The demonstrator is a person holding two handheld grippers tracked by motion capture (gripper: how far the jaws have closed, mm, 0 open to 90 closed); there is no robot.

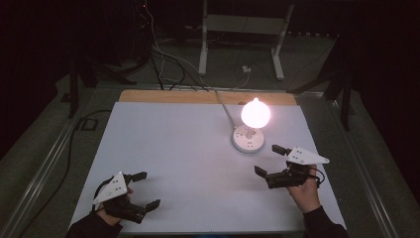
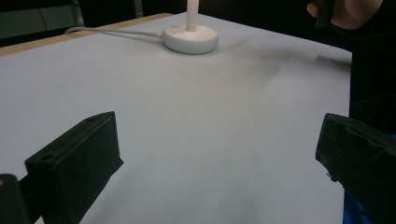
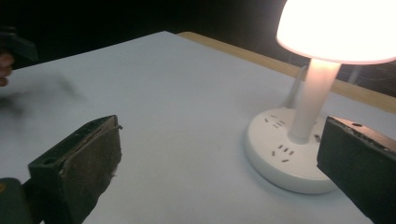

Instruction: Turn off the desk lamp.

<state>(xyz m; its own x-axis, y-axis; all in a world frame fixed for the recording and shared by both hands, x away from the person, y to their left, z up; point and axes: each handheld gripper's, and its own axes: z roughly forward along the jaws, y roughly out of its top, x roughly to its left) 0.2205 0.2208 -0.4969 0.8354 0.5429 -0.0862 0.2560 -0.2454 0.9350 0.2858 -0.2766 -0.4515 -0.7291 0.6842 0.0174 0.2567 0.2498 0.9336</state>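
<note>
- Lit lamp (image 1: 255, 115) on a round socket base (image 1: 247, 139) stands right of frame centre; judged already switched on.
- Right gripper (image 1: 270, 161), jaws spread, empty, just beside it.
- Left gripper (image 1: 146, 189), lower left, spread, empty.

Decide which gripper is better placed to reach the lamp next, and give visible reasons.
Right. The right gripper sits open just beside the lamp; the left gripper lies at the table's near-left corner.
</note>
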